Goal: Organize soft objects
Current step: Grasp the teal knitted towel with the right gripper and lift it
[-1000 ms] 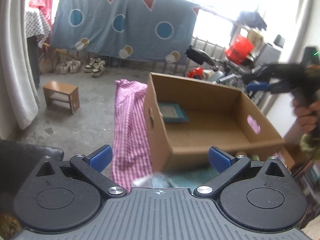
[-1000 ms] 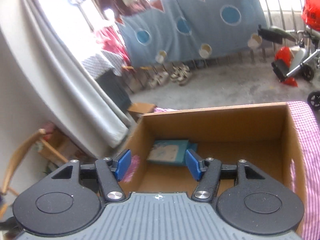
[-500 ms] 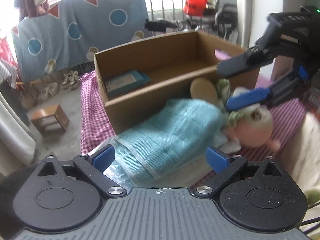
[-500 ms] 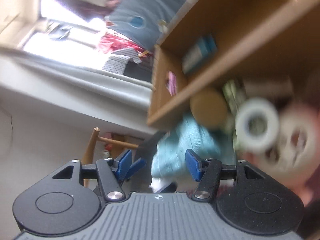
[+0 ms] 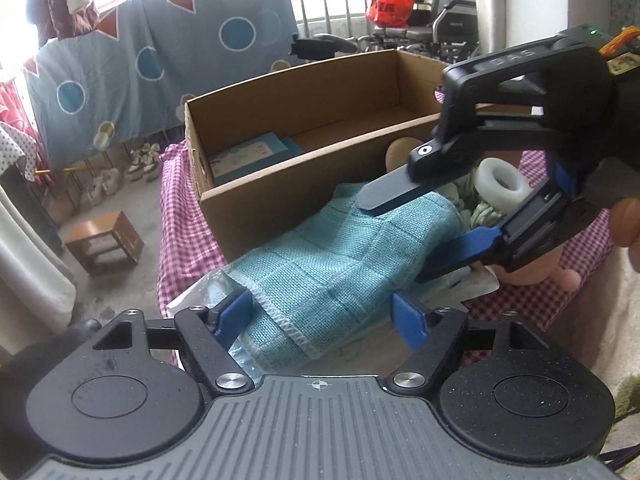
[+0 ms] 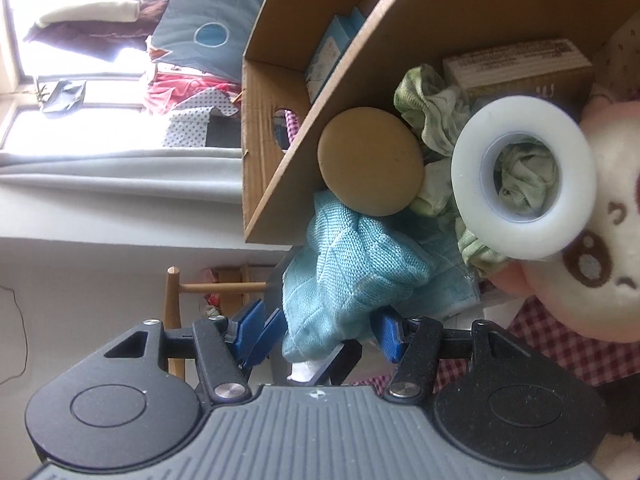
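A teal knitted cloth point(image 5: 340, 252) in a clear plastic bag lies on the pink checked tablecloth point(image 5: 180, 240), in front of a cardboard box point(image 5: 280, 188). My left gripper point(image 5: 322, 318) straddles its near end with the jaws closing; the pads do not clearly press on it. My right gripper point(image 5: 404, 232) comes in from the right, open, one finger above the cloth's far end and one beside it. In the right wrist view the teal cloth point(image 6: 352, 264) hangs between the right gripper's point(image 6: 320, 334) fingers.
Beside the cloth lie a white tape roll point(image 6: 524, 178), a tan round disc point(image 6: 370, 160), a crumpled green rag point(image 6: 428, 96), a pink plush toy point(image 6: 600, 248) and a brown packet point(image 6: 516, 64). A blue book point(image 5: 248, 156) lies in the box. A wooden stool point(image 5: 104, 240) stands on the floor.
Both grippers came down from the box to the teal cloth and rolled. The left jaws have narrowed around its near end. The right gripper now straddles its far end.
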A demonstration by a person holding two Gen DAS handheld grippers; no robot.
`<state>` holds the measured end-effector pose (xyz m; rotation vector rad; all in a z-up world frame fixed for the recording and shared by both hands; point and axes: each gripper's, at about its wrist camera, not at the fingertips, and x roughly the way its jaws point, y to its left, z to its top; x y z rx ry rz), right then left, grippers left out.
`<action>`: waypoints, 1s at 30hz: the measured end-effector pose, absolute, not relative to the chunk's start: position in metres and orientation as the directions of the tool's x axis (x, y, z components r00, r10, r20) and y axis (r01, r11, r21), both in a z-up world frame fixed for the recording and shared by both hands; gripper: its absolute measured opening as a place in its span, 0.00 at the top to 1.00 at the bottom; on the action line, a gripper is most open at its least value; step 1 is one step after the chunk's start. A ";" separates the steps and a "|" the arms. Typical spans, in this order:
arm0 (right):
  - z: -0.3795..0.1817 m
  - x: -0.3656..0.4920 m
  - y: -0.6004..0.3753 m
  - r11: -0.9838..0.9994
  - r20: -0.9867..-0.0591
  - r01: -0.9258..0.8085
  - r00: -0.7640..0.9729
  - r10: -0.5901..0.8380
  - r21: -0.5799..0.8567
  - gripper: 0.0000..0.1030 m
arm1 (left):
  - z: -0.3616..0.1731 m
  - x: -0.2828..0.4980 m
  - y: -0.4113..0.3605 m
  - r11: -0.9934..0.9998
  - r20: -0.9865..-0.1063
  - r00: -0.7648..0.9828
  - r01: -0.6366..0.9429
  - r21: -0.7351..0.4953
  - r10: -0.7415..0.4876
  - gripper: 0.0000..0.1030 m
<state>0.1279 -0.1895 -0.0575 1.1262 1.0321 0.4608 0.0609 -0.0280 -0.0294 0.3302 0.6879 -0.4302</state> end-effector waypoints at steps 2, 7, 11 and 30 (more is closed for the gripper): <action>-0.063 0.129 -0.185 0.391 -0.434 0.194 0.494 0.754 0.900 0.43 | -0.029 0.061 -0.026 0.861 -0.669 0.689 0.488 0.141 -0.281 0.25; -0.073 0.136 -0.179 0.357 -0.418 0.219 0.524 0.742 0.908 0.55 | -0.026 0.061 -0.015 0.864 -0.663 0.670 0.498 0.069 -0.334 0.24; -0.082 0.138 -0.179 0.294 -0.380 0.242 0.538 0.752 0.925 0.78 | -0.025 0.060 -0.011 0.867 -0.653 0.672 0.497 0.048 -0.349 0.22; -0.079 0.136 -0.173 0.289 -0.346 0.190 0.555 0.756 0.938 0.81 | -0.029 0.070 -0.026 0.870 -0.641 0.730 0.453 0.194 -0.238 0.61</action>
